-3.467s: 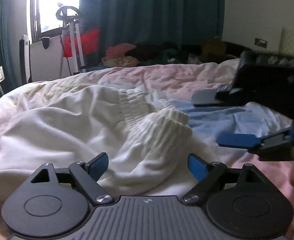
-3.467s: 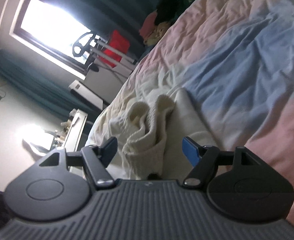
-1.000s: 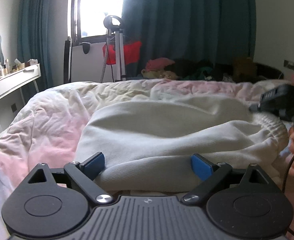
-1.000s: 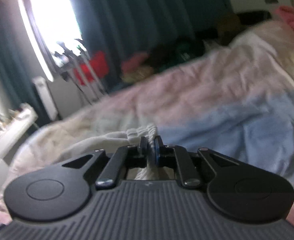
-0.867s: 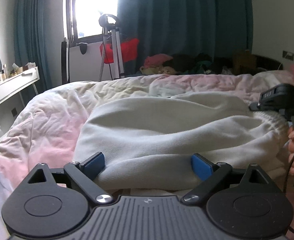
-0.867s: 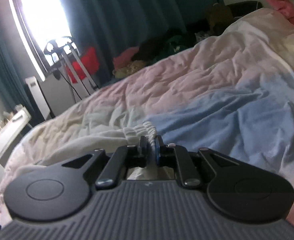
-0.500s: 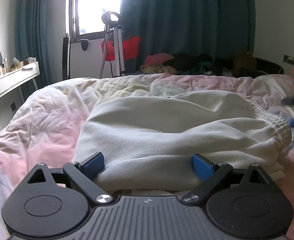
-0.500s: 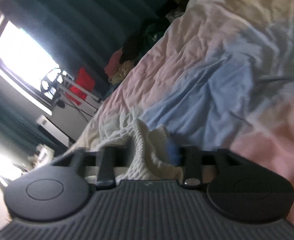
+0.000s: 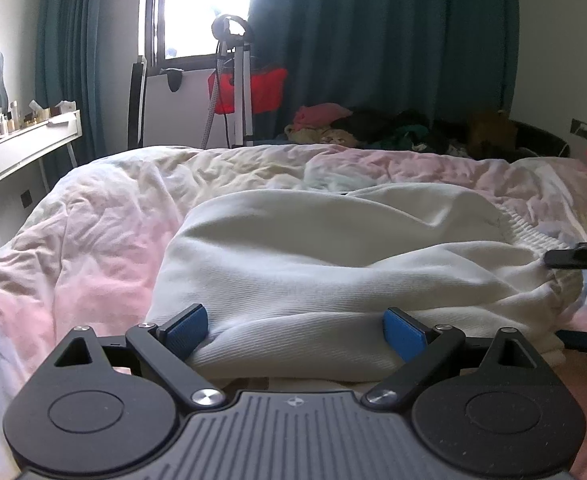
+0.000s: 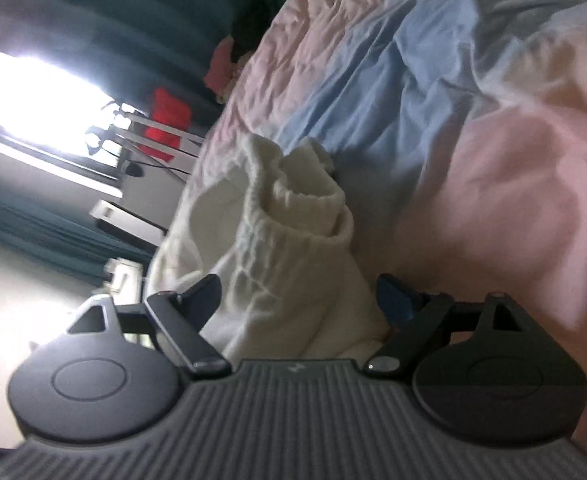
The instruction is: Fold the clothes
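Observation:
A cream-white knit garment (image 9: 333, 256) lies folded over on the bed, its ribbed elastic band at the right end. My left gripper (image 9: 295, 330) is open, its blue pads either side of the near folded edge. My right gripper (image 10: 301, 300) is open too, tilted sideways, with the gathered ribbed end of the white garment (image 10: 289, 232) between its spread fingers. In the left wrist view the right gripper's dark fingers (image 9: 573, 258) show at the right edge beside the band.
The bed carries a rumpled pink, cream and blue duvet (image 9: 93, 232). Beyond it stand a tripod (image 9: 233, 80), a red bag (image 9: 253, 88), dark teal curtains and a pile of clothes (image 9: 373, 124). A white desk (image 9: 17, 140) with bottles sits at left.
My right gripper, shut on the ribbed band a second ago, has opened and tilted sideways, letting go of the garment. The left gripper has stayed open at the near fold.

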Action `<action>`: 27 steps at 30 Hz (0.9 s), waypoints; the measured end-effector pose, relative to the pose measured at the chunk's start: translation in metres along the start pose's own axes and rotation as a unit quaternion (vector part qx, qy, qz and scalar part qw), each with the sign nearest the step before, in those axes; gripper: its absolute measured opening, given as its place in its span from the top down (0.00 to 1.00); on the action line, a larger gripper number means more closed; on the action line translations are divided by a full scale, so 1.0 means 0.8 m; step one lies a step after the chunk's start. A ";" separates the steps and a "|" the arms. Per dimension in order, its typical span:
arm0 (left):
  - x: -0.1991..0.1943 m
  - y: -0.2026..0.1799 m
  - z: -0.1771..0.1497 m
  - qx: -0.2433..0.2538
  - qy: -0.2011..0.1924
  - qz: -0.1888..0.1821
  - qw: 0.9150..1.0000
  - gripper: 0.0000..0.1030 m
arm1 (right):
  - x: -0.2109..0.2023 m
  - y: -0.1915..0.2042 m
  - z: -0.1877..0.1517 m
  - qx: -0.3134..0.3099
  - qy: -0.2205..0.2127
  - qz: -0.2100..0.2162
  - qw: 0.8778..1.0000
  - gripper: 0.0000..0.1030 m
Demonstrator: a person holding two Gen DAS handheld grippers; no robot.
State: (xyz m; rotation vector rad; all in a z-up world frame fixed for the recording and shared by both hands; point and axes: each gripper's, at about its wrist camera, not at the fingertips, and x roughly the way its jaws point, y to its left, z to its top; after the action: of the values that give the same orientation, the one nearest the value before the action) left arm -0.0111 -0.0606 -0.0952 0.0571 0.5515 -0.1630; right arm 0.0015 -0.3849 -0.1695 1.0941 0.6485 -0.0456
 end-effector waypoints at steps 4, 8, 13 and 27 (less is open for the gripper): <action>0.001 0.000 0.000 0.001 0.001 0.001 1.000 0.07 | 0.024 -0.001 -0.003 -0.005 0.010 0.010 1.000 0.16; 0.002 0.002 0.000 -0.005 0.003 0.001 1.000 0.07 | 0.035 0.006 -0.005 -0.026 0.002 0.023 0.999 0.15; 0.004 0.007 0.001 -0.018 0.006 0.003 1.000 0.07 | 0.040 0.013 -0.007 -0.044 -0.006 0.036 0.998 0.15; -0.021 0.051 0.027 -0.088 0.001 -0.041 0.995 0.06 | 0.041 0.030 -0.014 -0.080 -0.013 -0.005 0.997 0.65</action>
State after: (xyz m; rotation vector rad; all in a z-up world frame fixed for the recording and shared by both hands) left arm -0.0073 -0.0199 -0.0672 -0.1368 0.5688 -0.1944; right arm 0.0317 -0.3551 -0.1699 0.9338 0.6225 -0.0160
